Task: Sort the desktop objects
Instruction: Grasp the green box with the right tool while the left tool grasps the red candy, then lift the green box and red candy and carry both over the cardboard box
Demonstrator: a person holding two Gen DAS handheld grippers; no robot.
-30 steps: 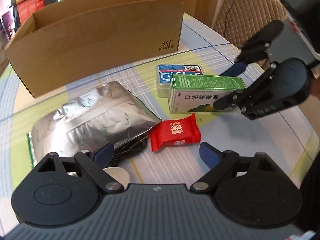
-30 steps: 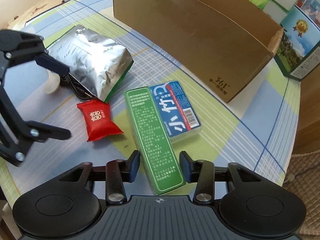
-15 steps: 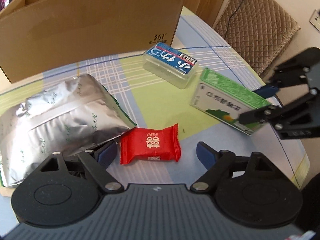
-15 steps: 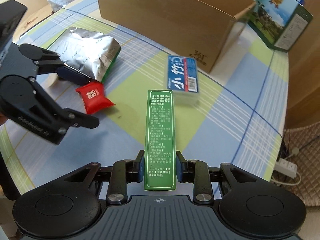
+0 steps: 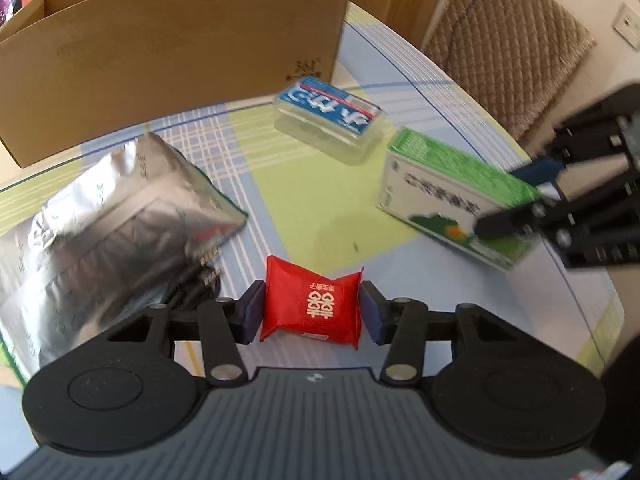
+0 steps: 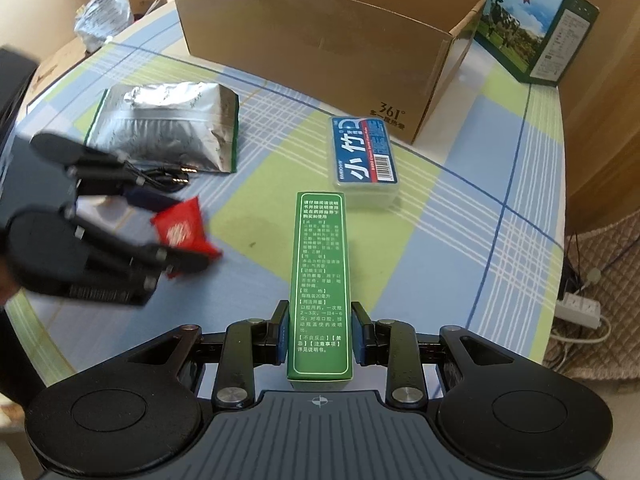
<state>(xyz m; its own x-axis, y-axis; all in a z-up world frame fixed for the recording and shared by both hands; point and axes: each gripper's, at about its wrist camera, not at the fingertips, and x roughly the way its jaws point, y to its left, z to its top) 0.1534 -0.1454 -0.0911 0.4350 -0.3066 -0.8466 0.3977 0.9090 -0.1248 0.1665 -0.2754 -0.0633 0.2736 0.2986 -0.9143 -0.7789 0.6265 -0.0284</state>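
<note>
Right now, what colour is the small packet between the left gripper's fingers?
Red, with a white double-happiness mark; the small packet shows best in the left wrist view, clamped in the left gripper.

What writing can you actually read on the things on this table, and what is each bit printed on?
"361°": cardboard box, with a smaller line under it, too small to read.
"小竹": blue label of the clear case; its barcode digits are unreadable.
"用法用量", "不良反应": green box held in the right gripper; the rest is too fine.
"囍": red packet in the left gripper.
</note>
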